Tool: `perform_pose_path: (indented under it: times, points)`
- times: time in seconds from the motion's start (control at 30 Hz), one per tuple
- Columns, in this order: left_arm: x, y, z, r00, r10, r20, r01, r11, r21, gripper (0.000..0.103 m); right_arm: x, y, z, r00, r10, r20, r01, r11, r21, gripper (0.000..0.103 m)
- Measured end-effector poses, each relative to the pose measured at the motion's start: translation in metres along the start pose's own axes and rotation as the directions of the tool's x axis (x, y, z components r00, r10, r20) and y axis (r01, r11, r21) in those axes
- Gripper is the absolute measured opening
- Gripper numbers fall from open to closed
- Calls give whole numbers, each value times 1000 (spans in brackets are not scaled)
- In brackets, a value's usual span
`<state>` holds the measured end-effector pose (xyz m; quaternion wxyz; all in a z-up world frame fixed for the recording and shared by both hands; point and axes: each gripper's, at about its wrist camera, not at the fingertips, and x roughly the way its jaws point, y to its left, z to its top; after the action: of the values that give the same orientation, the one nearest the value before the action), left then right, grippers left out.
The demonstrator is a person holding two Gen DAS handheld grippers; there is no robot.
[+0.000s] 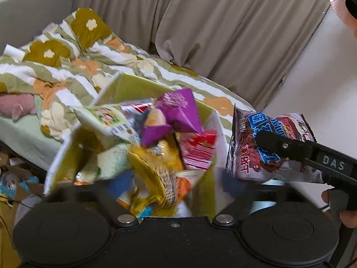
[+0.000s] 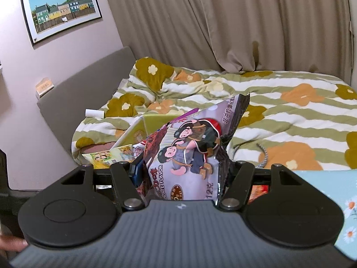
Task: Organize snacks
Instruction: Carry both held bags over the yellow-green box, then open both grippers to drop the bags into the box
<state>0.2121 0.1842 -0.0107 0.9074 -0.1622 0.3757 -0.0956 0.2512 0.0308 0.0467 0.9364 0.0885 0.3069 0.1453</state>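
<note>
An open box [image 1: 138, 82] with yellow-green inner walls sits in front of the bed, heaped with snack packs: a purple pack [image 1: 176, 116] on top, a yellow one [image 1: 154, 167], a red-and-pink one [image 1: 198, 151]. My left gripper [image 1: 176, 185] hovers low over the heap, blurred, its jaws wide open and holding nothing. My right gripper [image 1: 261, 140] comes in from the right, shut on a chocolate snack bag [image 1: 252, 156] held beside the box. In the right wrist view that bag [image 2: 189, 156], printed with cartoon figures, fills the space in my right gripper [image 2: 180, 176]; the box [image 2: 147, 122] lies behind it.
A bed with a flowered quilt [image 2: 279, 116] lies behind the box, with beige curtains [image 2: 245, 22] beyond. A pink plush toy [image 1: 20, 107] rests at the bed's left. A light-blue daisy cloth [image 2: 330, 201] is at lower right. Clutter [image 1: 13, 183] covers the floor at left.
</note>
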Motion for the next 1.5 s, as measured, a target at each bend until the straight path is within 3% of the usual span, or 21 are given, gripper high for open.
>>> perform_pose_path:
  times: [0.43,0.57,0.77,0.83,0.87,0.97,1.23,1.5]
  points:
    - [-12,18,3,999,32,21,-34,992,120,103,17,27,-11,996,-75,-45,77,996,43,78]
    - [-16,19,3,997,61,39,-67,986,153,103,24,30,-7,997,-57,-50,59,997,57,79]
    - [-18,23,9,994,91,64,-99,986,131,103,42,37,6,1000,-8,-30,10,998,56,81]
    - [-15,23,11,992,106,66,-114,985,128,103,48,37,9,1000,16,-10,-15,998,62,90]
    - [-15,24,10,992,110,64,-117,985,124,103,52,37,10,1000,22,-11,-21,998,63,103]
    - [-12,24,9,992,113,55,-119,986,113,103,57,35,8,1000,25,-19,-23,997,70,103]
    - [-10,19,3,994,105,38,-109,986,124,103,46,27,-3,999,13,-34,-11,998,59,103]
    - [-25,8,7,995,56,80,-69,983,170,103,17,24,-4,1000,-27,7,27,998,55,103]
